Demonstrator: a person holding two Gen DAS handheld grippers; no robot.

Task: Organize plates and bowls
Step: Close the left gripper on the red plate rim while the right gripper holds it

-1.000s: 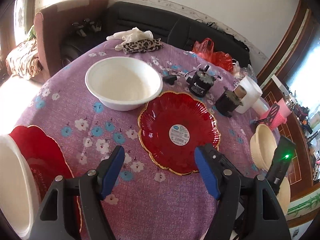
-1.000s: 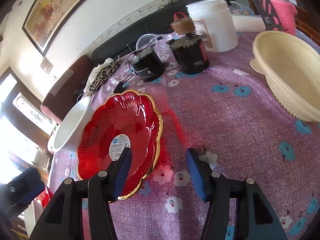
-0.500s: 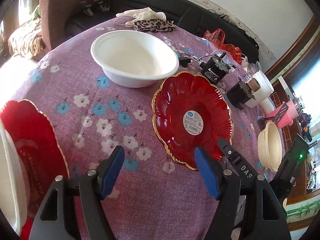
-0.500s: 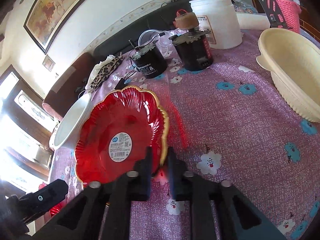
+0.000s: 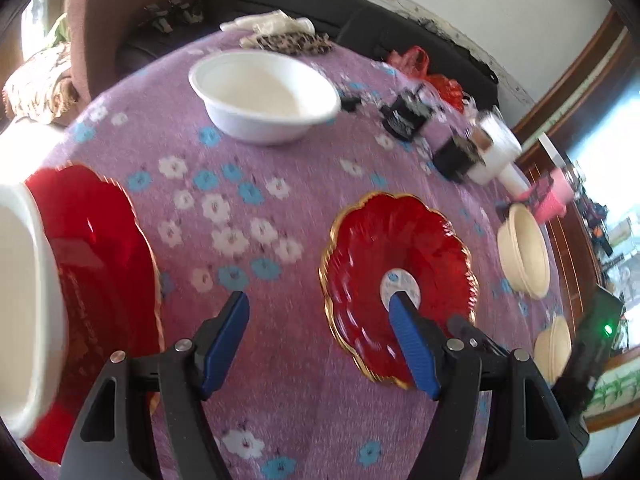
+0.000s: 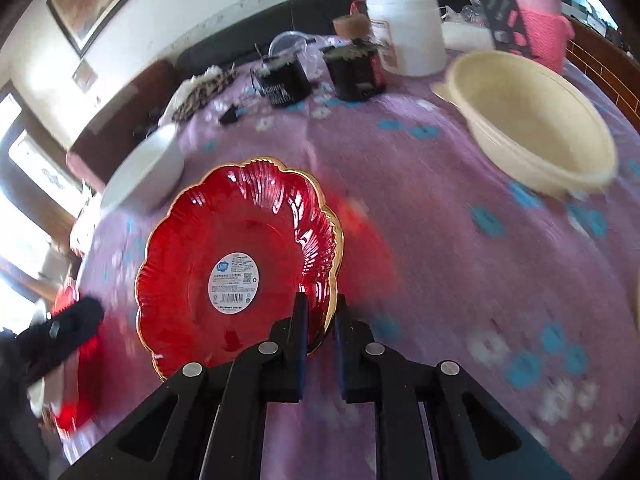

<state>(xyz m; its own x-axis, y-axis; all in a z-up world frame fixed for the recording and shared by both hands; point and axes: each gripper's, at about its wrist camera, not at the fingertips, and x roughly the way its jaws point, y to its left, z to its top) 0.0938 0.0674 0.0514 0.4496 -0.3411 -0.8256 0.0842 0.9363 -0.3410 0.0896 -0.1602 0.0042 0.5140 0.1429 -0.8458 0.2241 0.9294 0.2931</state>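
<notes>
My right gripper (image 6: 320,312) is shut on the gold rim of a red scalloped plate (image 6: 240,256) with a white sticker, held tilted above the purple flowered tablecloth (image 6: 440,248). The same plate (image 5: 396,280) shows in the left wrist view, with the right gripper at its near edge. My left gripper (image 5: 320,316) is open and empty above the cloth. A second red plate (image 5: 96,264) with a white bowl (image 5: 20,304) on it lies at far left. A white bowl (image 5: 264,94) sits at the back. Cream bowls (image 6: 528,136) sit at right.
Two black jars (image 6: 356,68), a white tub (image 6: 408,32), a pink cup (image 6: 540,20) and a leopard-print cloth (image 5: 292,42) crowd the far side of the table. A dark sofa (image 5: 320,4) and wall lie behind.
My right gripper closed on the red plate's rim and lifted it, drawing it nearer and to the right. My left gripper stayed open while its view shifted left.
</notes>
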